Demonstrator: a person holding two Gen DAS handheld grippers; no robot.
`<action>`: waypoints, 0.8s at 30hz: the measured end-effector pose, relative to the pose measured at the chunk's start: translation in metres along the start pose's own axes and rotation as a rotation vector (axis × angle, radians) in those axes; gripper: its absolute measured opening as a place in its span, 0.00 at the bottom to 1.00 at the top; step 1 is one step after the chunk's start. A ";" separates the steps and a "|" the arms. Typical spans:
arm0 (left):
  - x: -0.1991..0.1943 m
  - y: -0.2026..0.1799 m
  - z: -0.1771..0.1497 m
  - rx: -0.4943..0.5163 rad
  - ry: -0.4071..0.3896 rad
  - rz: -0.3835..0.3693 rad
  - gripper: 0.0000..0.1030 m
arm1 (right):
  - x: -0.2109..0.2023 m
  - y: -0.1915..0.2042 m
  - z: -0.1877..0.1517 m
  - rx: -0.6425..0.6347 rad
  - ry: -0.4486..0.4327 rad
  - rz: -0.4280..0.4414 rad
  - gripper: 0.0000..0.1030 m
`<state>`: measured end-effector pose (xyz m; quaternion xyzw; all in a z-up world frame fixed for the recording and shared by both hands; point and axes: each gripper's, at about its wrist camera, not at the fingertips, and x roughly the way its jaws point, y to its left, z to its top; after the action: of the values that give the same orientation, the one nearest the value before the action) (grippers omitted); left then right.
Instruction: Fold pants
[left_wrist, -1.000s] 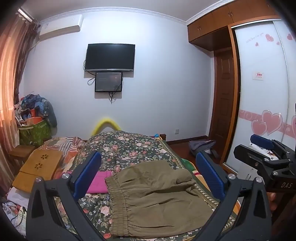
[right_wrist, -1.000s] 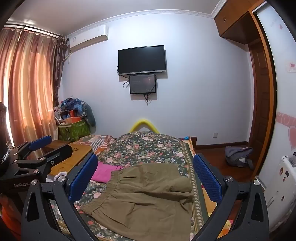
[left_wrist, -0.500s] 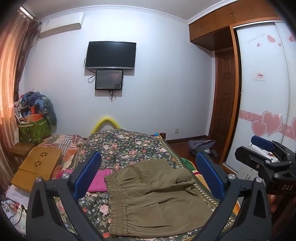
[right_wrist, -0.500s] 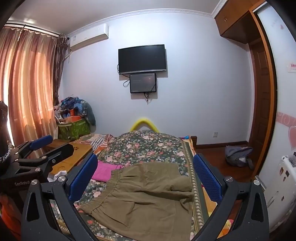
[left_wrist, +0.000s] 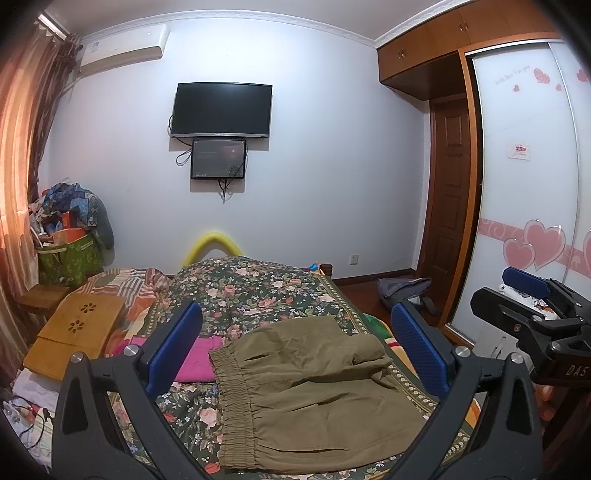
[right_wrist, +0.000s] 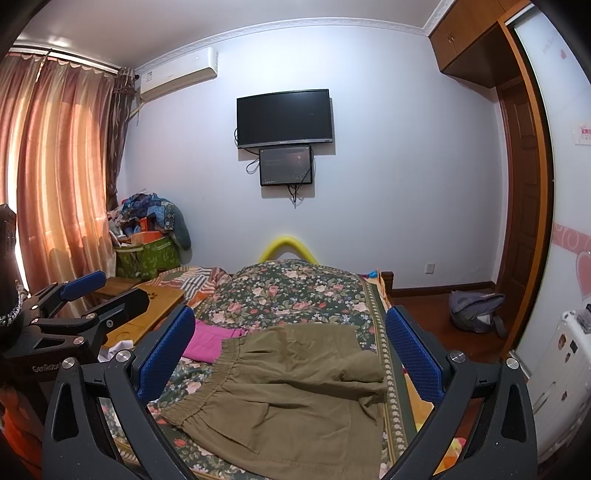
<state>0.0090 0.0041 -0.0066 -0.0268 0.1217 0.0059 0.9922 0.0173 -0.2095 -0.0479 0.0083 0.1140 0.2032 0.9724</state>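
A: What sits around the bed?

B: A floral quilt covers it. On the far wall hang a dark television and a smaller screen just under it, with an air conditioner high to the left. A green bag piled with clothes stands in the corner beside the curtains. A wooden lap tray lies at the bed's left edge, and a grey backpack lies on the floor by the door.

A: Anything in the way of the pants?

B: A pink garment lies just beside the waistband, touching or slipping under it; which one I cannot tell. Nothing lies on top of them.

A: And the pants themselves?

B: The olive pants lie on the near part of the quilt, elastic waistband toward the left. The legs look doubled back over the body, so a rumpled flap ends in a bunched edge on the right, near the quilt's border.

A: The tools?

B: The left gripper hangs above the pants with its jaws spread wide, holding nothing. The right gripper is likewise released, blue pads well apart, the pants showing between them. Each appears at the edge of the other's view.
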 end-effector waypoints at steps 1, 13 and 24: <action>0.000 0.000 0.000 0.001 -0.001 0.001 1.00 | 0.000 0.000 0.000 0.000 0.000 0.000 1.00; -0.003 -0.003 0.000 0.010 -0.006 0.002 1.00 | 0.000 0.000 0.002 0.003 0.000 0.000 1.00; -0.004 -0.004 0.000 0.013 -0.009 0.003 1.00 | 0.000 0.000 0.002 0.004 0.002 0.000 1.00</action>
<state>0.0056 0.0002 -0.0058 -0.0202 0.1172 0.0069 0.9929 0.0180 -0.2097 -0.0460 0.0101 0.1152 0.2028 0.9724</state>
